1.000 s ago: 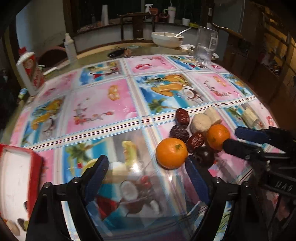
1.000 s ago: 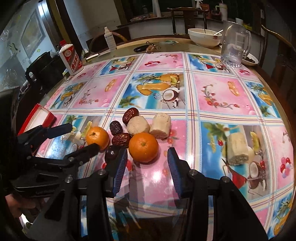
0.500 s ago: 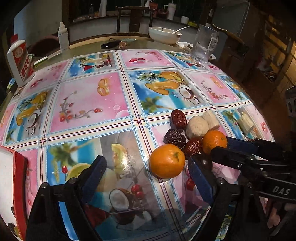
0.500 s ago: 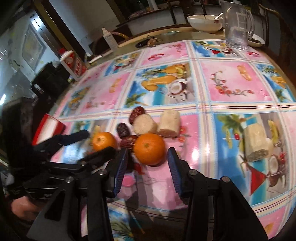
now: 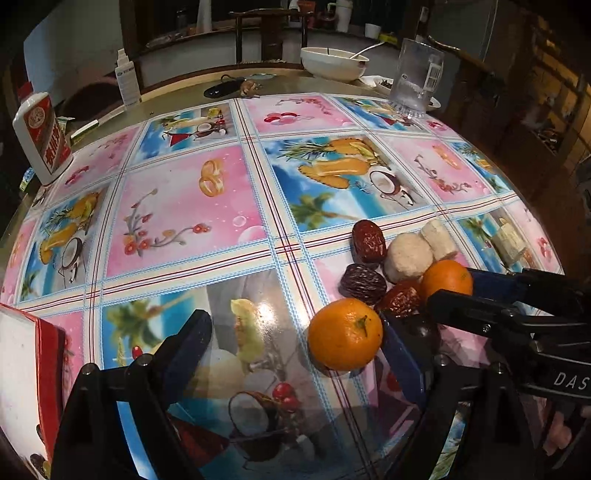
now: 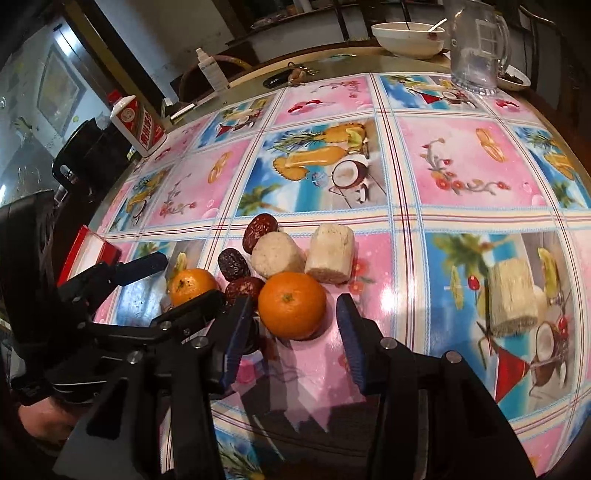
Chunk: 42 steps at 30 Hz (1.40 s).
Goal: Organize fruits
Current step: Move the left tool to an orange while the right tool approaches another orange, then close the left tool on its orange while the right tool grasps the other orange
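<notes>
Looking along our left gripper (image 5: 295,347), we see its blue-padded jaws spread wide apart, holding nothing. One orange (image 5: 345,334) sits on the table (image 5: 184,206) just inside the right-hand pad, touching it or nearly so; can't tell which. Behind it, near the table's right edge, are three dates (image 5: 364,282), two pale cylinder pieces (image 5: 408,254) and a 2nd orange (image 5: 447,278), w/ our right gripper (image 5: 465,291) reaching in around that one. A red box (image 5: 33,369) lies at the near left edge.

From the right wrist view, our right gripper (image 6: 291,336) is also open, jaws either side of the bigger-looking orange (image 6: 291,304) but not clamped on it. Left gripper (image 6: 177,280) brackets the other orange (image 6: 192,286). A third pale piece (image 6: 511,295) lies apart, toward the right edge. Bowl (image 6: 408,35) and glass jug (image 6: 476,51) stand at the far edge, a bottle (image 6: 138,123) at the far left.
</notes>
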Available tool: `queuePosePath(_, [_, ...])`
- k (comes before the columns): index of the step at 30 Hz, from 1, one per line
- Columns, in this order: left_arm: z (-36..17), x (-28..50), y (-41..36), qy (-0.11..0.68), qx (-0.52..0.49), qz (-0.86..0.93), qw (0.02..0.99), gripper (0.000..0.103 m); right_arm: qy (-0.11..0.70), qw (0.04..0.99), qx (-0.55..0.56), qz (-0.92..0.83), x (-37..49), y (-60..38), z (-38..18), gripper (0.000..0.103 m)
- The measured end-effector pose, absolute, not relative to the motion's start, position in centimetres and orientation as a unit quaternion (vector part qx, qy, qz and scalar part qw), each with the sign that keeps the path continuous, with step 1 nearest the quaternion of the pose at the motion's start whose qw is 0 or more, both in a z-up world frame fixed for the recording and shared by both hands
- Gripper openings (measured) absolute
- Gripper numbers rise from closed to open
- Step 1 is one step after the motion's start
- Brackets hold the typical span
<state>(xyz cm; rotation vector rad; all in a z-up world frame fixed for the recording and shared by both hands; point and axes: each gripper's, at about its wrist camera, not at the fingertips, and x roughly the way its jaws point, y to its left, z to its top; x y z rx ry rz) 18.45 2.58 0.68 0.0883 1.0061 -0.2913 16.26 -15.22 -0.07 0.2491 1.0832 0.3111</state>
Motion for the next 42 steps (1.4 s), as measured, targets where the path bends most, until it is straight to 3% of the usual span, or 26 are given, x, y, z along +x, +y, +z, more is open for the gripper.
queuePosePath(7, [0.5, 18.5, 2.2, 0.481, 0.055, -0.123, 0.866, 0.091, 0.52, 0.835, 0.09, 0.156, 16.8, -14.9, -0.1, 0.048])
queuePosePath(9, [0.4, 18.4, 2.1, 0.48, 0.055, -0.117, 0.867, 0.09, 0.519, 0.834, 0.095, 0.164, 16.7, -14.9, -0.1, 0.039])
queuePosePath(26, [1.1, 17.8, 2.8, 0.484, 0.011, -0.144, 0.863, 0.074, 0.503, 0.841, 0.098, 0.175, 15.9, -14.7, 0.8, 0.038])
queuePosePath(30, [1.0, 17.7, 2.3, 0.482, 0.031, -0.149, 0.863, 0.075, 0.507, 0.839, 0.098, 0.17, 15.9, -14.7, 0.4, 0.038])
queuePosePath(35, [0.4, 17.1, 0.7, 0.472, 0.088, -0.146, 0.865, 0.087, 0.511, 0.839, 0.09, 0.162, 15.9, -14.9, 0.2, 0.039])
queuePosePath(38, [0.5, 17.4, 1.1, 0.482, 0.063, -0.141, 0.862, 0.089, 0.512, 0.839, 0.094, 0.159, 15.9, -15.2, 0.0, 0.039])
queuePosePath(40, [0.6, 17.4, 1.1, 0.479, 0.064, -0.14, 0.864, 0.08, 0.511, 0.84, 0.091, 0.159, 15.8, -15.2, 0.0, 0.039])
queuePosePath(42, [1.0, 17.2, 1.1, 0.464, 0.071, -0.14, 0.872, 0.035, 0.51, 0.84, 0.087, 0.159, 15.9, -15.1, 0.0, 0.039])
